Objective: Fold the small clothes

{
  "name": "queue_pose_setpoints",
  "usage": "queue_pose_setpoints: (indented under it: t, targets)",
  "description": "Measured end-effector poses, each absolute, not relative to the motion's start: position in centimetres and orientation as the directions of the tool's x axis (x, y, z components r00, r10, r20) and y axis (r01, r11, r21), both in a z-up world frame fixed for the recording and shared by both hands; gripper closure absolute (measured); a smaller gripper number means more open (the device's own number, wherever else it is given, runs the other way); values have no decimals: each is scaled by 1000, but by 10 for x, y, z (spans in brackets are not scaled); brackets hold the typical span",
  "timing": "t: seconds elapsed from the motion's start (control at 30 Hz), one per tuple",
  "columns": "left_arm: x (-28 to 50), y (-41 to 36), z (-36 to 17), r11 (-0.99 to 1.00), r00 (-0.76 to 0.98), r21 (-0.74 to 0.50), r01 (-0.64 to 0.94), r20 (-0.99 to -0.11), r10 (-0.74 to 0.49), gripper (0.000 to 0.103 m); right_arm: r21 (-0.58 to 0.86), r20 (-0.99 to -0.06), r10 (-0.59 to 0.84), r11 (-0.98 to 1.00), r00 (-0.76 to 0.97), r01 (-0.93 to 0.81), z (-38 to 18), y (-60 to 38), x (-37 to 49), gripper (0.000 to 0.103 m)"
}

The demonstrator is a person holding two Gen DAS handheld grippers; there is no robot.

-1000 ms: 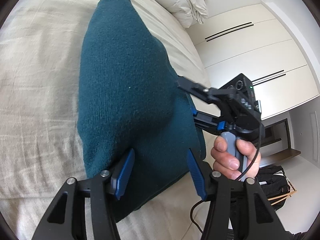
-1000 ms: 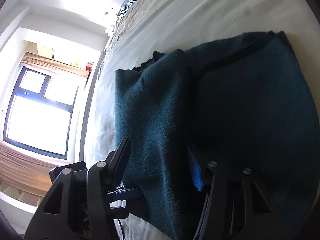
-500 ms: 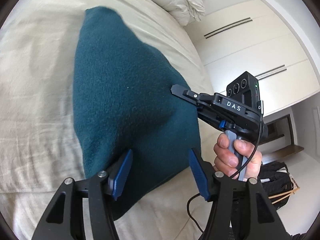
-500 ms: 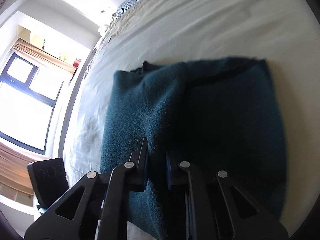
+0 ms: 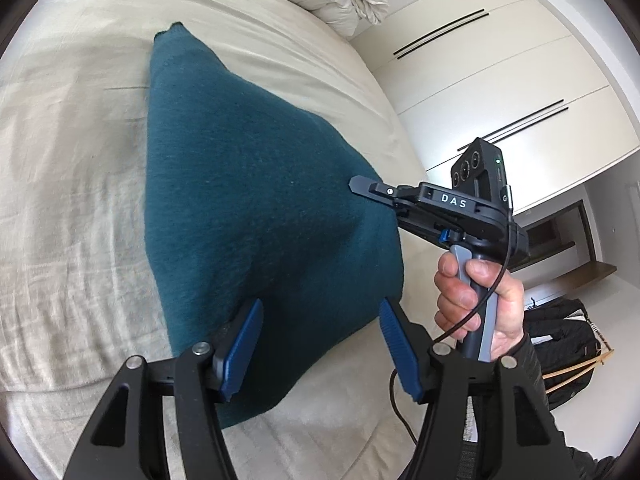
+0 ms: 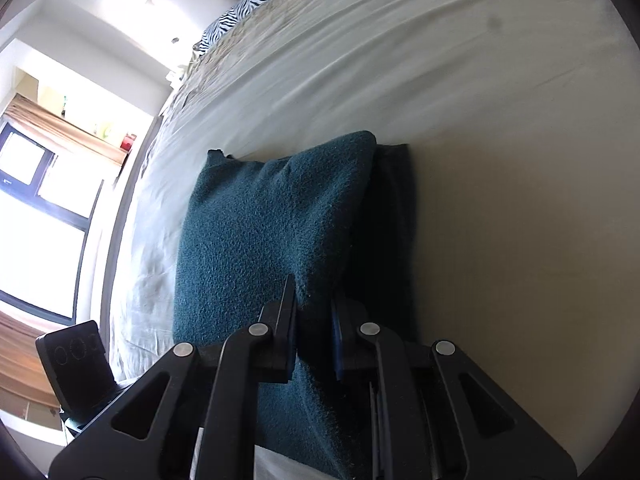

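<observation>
With the teal garment (image 5: 256, 216) already doubled over at the centre of the bed (image 5: 72, 184), the right gripper (image 6: 314, 320) pinched its raised fold while the left gripper (image 5: 320, 344), jaws lately widening, straddled its lower edge without pressing, so the folding looked only partly finished.

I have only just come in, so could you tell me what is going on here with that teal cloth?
A person is folding a teal knit garment on a bed, with a handheld gripper in each hand. The right gripper has just closed its jaws on a raised fold of the garment and lifts it. The left gripper has its jaws open, the garment's near edge lying between them, unpinched.
</observation>
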State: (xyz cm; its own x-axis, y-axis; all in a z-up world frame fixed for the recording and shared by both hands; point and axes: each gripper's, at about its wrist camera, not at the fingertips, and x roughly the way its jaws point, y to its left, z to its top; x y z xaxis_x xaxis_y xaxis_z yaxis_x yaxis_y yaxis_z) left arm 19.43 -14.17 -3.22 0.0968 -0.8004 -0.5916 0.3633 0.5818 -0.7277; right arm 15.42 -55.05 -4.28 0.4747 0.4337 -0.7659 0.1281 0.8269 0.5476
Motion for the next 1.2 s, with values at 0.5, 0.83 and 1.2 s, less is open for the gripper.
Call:
queue_pose_setpoints:
  t: [0.5, 0.83, 1.2]
  targets:
    - [202, -145, -7, 605, 168, -682, 410, -596, -786, 40, 584, -752, 427, 784, 503, 209, -66, -518, 146, 85]
    - [246, -189, 4, 686, 255, -520, 509, -670, -698, 47, 460, -817, 337, 870, 468, 176, -59, -488, 106, 85]
    - [251, -195, -43, 721, 233, -484, 495, -726, -647, 53, 503, -792, 366, 845, 489, 182, -86, -487, 95, 85]
